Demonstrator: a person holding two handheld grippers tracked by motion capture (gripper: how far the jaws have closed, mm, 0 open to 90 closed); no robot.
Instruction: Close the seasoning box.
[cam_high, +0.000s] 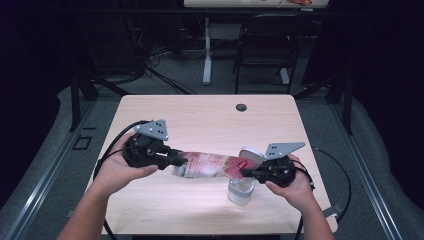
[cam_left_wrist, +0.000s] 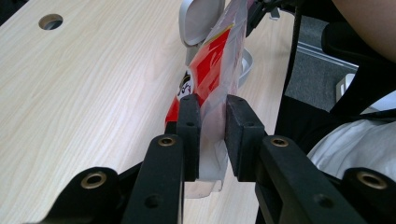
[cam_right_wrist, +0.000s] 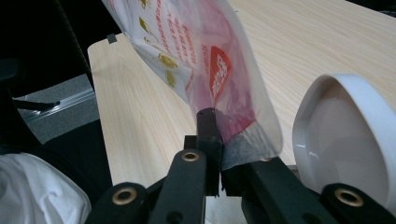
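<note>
Left tool and right tool each clamp an end of the plastic bag above the table.

This looks like a lab or test room. The light wooden worktop stands alone on a grey floor, with black curtains around it. At twelve o'clock, loose cables lie on the floor by a black chair and another table's leg.
</note>
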